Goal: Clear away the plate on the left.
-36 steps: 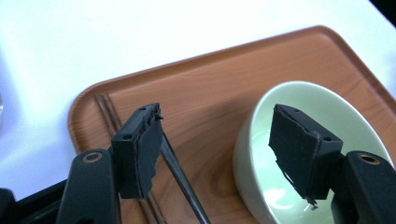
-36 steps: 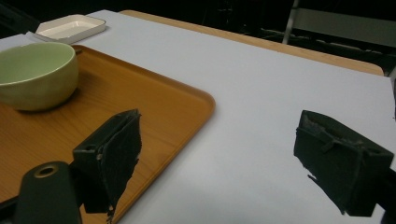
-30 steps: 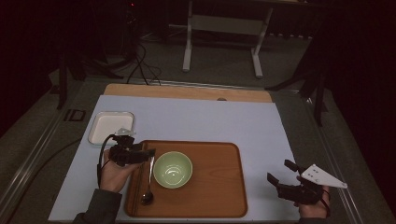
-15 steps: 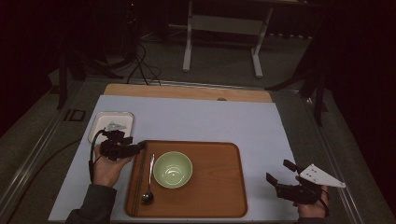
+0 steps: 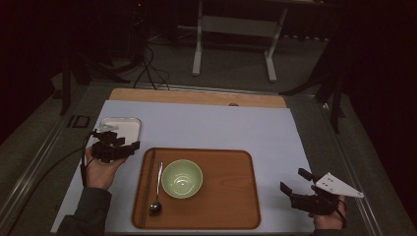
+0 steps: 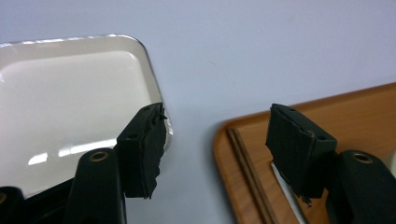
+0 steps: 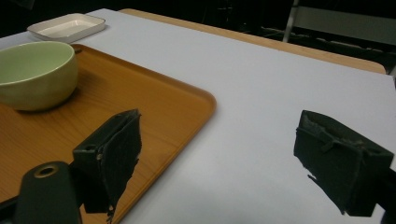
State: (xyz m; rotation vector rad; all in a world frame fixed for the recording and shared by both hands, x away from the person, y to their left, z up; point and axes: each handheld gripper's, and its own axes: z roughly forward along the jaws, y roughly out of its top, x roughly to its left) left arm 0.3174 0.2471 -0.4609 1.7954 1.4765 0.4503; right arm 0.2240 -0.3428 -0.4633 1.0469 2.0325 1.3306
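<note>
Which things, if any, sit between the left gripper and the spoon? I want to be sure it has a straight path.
Nothing visible does. The left gripper, jaws open and empty, hovers by the white dish; between it and the spoon lie bare mat and the wooden tray's low rim.

bowl green (on tray) | spoon beside it | table
</note>
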